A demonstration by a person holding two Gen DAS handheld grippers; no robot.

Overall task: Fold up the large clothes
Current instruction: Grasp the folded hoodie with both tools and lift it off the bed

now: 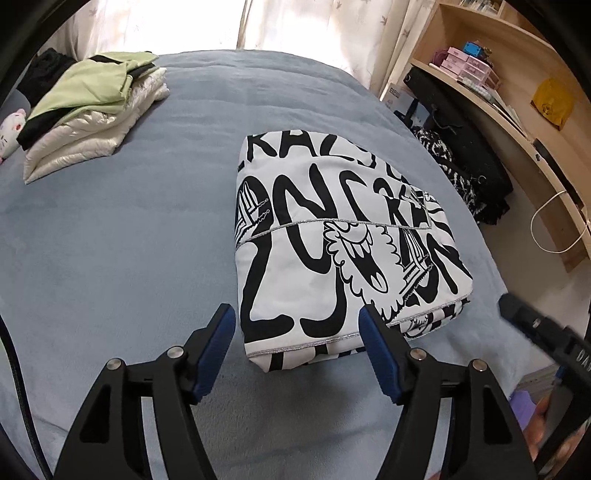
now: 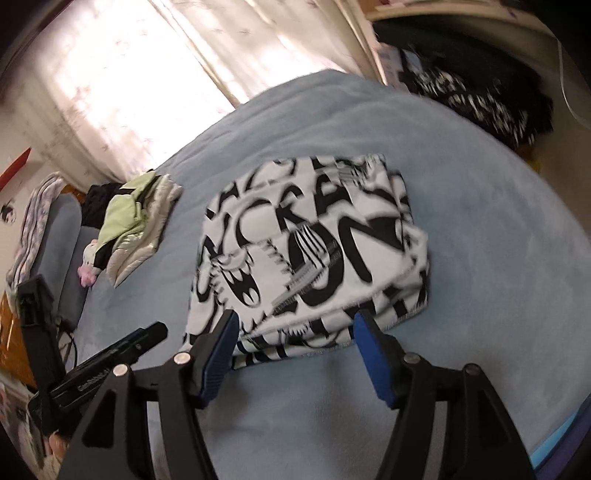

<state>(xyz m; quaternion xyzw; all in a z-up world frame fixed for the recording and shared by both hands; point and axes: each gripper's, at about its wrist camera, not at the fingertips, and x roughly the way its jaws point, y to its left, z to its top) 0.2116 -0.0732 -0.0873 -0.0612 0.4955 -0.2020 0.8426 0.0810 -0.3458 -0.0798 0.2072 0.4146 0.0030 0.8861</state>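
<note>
Lay folded into a thick rectangle on the grey-blue fleece blanket (image 1: 110, 240): white garment with bold black graffiti lettering (image 1: 332, 236). Hovered just short of its near edge, jaws spread wide and holding nothing: left gripper (image 1: 297, 354) and right gripper (image 2: 295, 354). Sat well beyond it, toward the far-left corner: stack of folded pale-green and cream jackets (image 1: 92, 110).

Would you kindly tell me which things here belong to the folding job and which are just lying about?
Part of the job:
- black-and-white printed garment, folded on the blue bed cover
- left hand-held gripper, open
- right hand-held gripper, open

Lying about:
- pile of folded clothes, green on top
- plush toy
- wooden shelves
- curtains
</note>
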